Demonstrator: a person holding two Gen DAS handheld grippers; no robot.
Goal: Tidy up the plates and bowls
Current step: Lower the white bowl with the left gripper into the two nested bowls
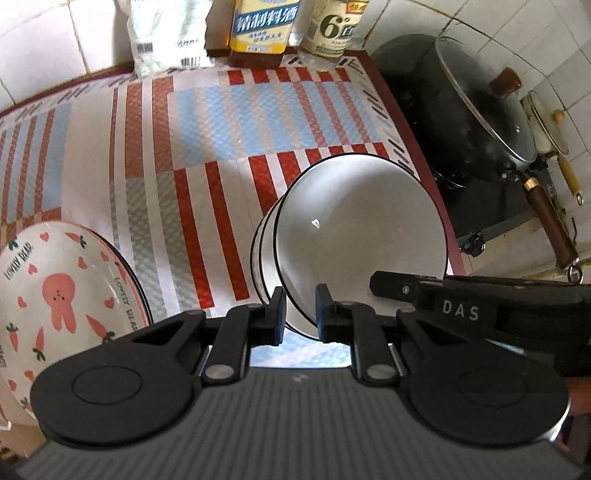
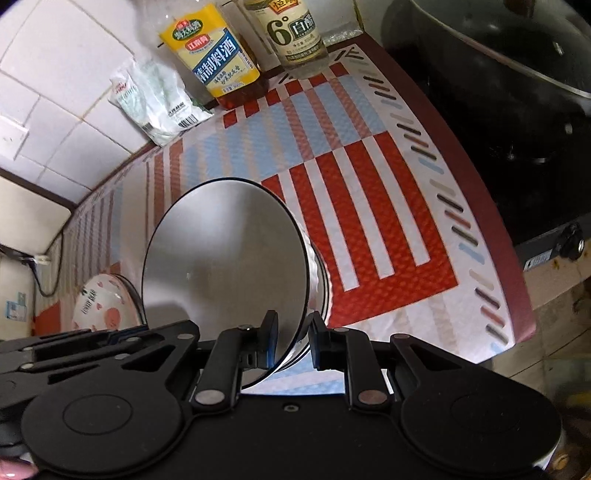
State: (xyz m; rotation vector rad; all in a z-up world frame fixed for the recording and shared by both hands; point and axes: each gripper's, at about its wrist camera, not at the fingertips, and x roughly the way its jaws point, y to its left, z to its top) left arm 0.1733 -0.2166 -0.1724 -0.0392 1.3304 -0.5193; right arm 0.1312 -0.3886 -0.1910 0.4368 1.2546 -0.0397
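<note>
A nested stack of white bowls with thin black rims is tilted above the striped mat, its inside facing the cameras. My left gripper is shut on the near rim of the stack. My right gripper is shut on the rim of the same bowls from the other side, and it shows as a black arm at the right of the left wrist view. A stack of plates with a pink rabbit and carrots lies on the mat to the left, also seen small in the right wrist view.
Striped red, blue and white mat covers the counter. Two bottles and a white bag stand along the tiled back wall. A black wok with a glass lid sits on the stove to the right, past the counter edge.
</note>
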